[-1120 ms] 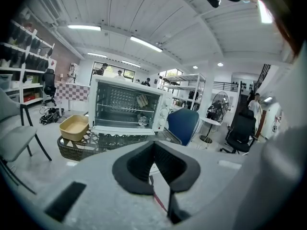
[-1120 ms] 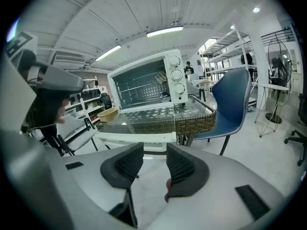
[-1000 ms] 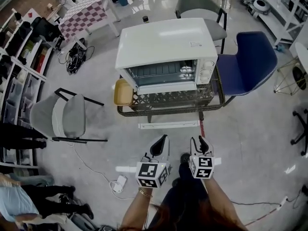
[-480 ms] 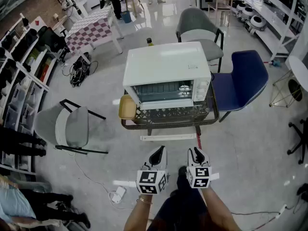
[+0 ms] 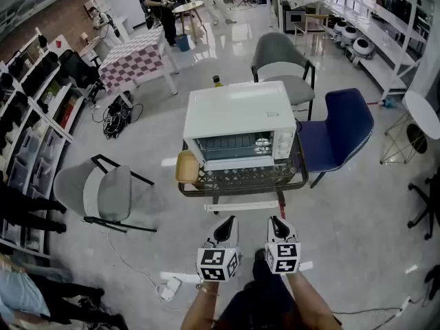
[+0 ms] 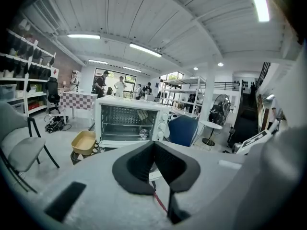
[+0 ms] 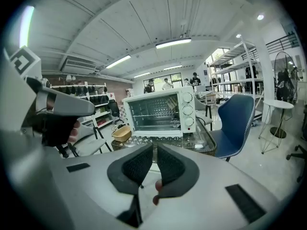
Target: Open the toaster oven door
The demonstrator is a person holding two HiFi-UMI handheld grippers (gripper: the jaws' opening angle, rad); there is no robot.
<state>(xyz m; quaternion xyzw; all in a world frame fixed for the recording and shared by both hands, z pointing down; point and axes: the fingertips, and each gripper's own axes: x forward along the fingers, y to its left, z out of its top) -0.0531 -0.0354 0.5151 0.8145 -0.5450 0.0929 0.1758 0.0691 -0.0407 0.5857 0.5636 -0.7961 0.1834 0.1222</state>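
My left tool (image 5: 227, 224) is clenched on nothing. The right tool (image 5: 275, 224) has just been closing, with only a thin slit left, and it is also empty. Both are well apart from the tabletop (image 5: 240, 185). On it stands the white oven (image 5: 240, 112), its glass door (image 5: 237, 146) upright and shut. I judge that the approach, the grip and the pull all remain.

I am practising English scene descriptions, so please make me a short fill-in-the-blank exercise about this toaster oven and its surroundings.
The toaster oven has its door ___. The chair nearest the oven's knobs is coloured ___. In the head view, the yellow tray lies at the oven's ___ side.
Missing words: closed; blue; left.
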